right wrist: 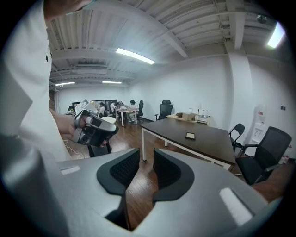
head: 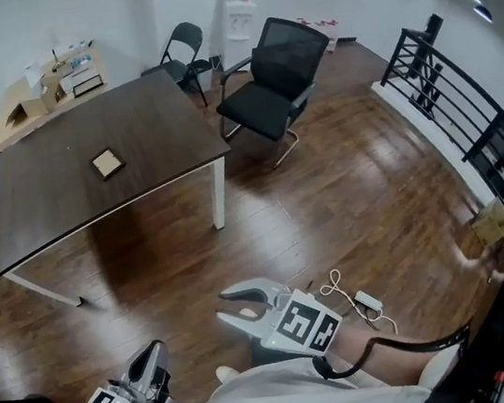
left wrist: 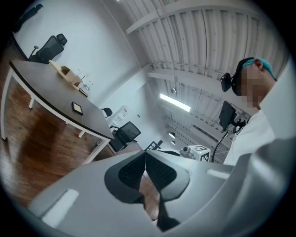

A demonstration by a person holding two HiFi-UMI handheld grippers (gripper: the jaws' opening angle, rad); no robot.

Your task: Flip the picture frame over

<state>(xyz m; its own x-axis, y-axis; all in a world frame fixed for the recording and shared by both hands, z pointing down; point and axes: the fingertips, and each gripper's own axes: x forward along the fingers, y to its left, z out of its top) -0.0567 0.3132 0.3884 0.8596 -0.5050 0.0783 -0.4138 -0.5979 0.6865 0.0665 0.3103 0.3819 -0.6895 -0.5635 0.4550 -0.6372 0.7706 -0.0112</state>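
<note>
- The frame (head: pixel 107 162) lies flat near the middle of the dark worktop (head: pixel 55 213). Nothing else is close to it there.
- The left tool (head: pixel 148 356) is low at the left of the head view. Its jaws are pressed together, and nothing is in them.
- The right tool (head: pixel 223 306) is near the bottom middle. Its jaws stand a little apart, and only the floor shows between them.
- Both tools are over the brown wood floor (head: pixel 356 198), well apart from the worktop and the frame.
- A black chair (head: pixel 272 79) stands near the worktop's right corner. A small chair (head: pixel 182 46) stands behind that corner.
- Boxes (head: pixel 58 82) sit at the far end, well apart from the frame.
- A white cable (head: pixel 355 299) lies on the floor just beside the right tool.
</note>
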